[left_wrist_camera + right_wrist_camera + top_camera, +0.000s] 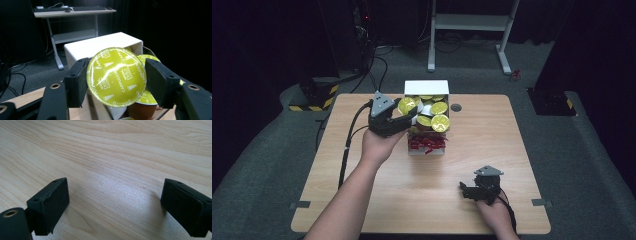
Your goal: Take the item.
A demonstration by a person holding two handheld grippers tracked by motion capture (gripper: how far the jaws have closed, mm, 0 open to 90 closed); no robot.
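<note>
A coffee capsule with a yellow-green foil lid [116,77] marked CAPPUCCINO sits between the jaws of my left gripper [116,81], which is shut on it. In the high view that left gripper [408,111] holds the capsule [406,105] at the left rim of a white box [427,88]. Several more yellow-lidded capsules [439,122] fill the box, with a brown-bodied one [141,110] just below the held one. My right gripper [465,190] rests low over the table's front right, open, with bare wood [112,185] between its jaws.
Red packets [427,144] lie in the box's near end. A small round grommet [456,107] sits in the wooden table [492,150] right of the box. A white desk frame [472,25] stands on the floor beyond, and a desk with a keyboard [75,10] shows behind.
</note>
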